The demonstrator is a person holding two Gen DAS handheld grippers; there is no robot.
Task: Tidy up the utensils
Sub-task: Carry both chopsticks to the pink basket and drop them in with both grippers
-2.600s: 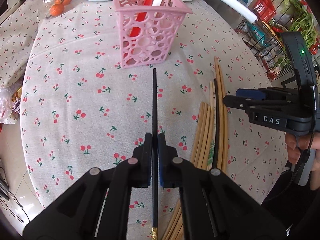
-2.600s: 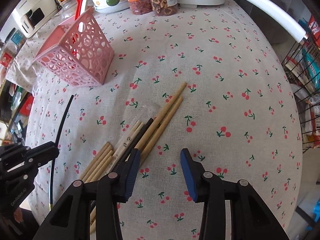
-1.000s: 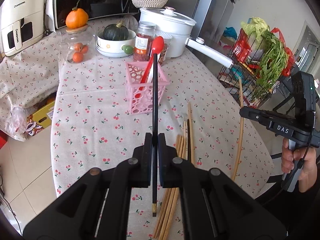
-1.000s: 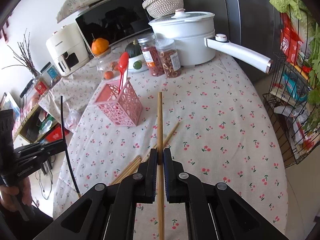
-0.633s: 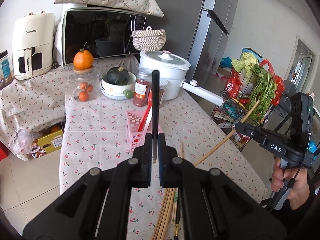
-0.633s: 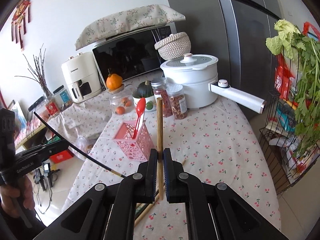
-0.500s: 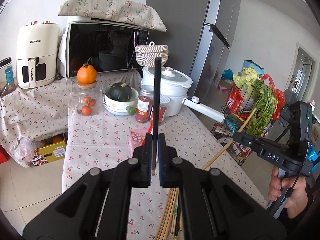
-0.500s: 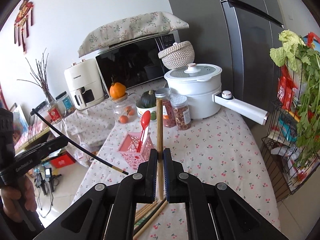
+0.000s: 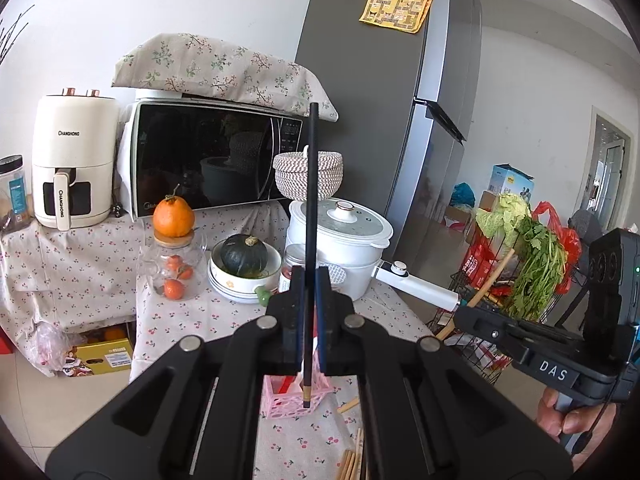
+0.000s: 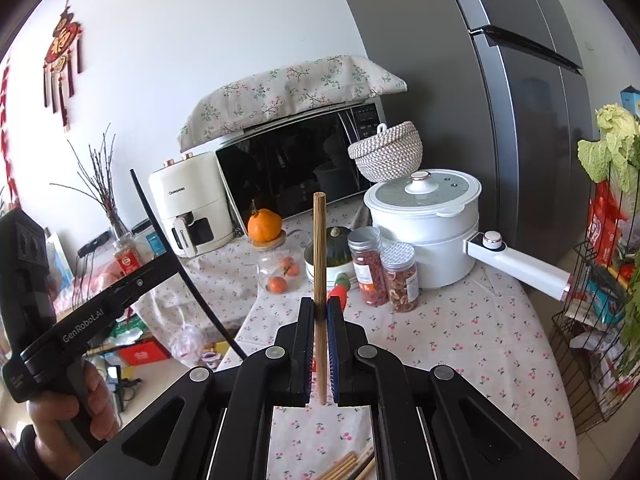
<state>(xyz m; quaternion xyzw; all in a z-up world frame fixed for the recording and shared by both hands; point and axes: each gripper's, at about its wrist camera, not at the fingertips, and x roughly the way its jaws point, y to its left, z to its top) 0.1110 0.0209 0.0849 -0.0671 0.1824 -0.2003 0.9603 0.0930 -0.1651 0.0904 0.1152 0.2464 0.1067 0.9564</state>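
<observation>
- Cherry-print cloth covers the table, which stands in a kitchen in front of a grey fridge and a white wall.
- At the back of the table sit a black microwave under a flowered cover, a cream air fryer, a woven basket, a white lidded pot with a long white handle, two jars of dried food, a dark green squash in a bowl and an orange on a glass jar.
- A wire rack of leafy greens stands to the right of the table.
- The left gripper is raised above the table, its jaws closed tight on a black chopstick that stands upright between the pads.
- The black chopstick's lower, gold-banded end hangs over the pink basket in the left wrist view; whether it is inside the basket I cannot tell.
- The right gripper is clamped shut on a wooden chopstick, also held upright, with both ends sticking out past the pads.
- More wooden chopsticks lie loose on the cloth near the front edge, below both grippers.
- A hand holds the left gripper's handle at the lower left of the right wrist view.
</observation>
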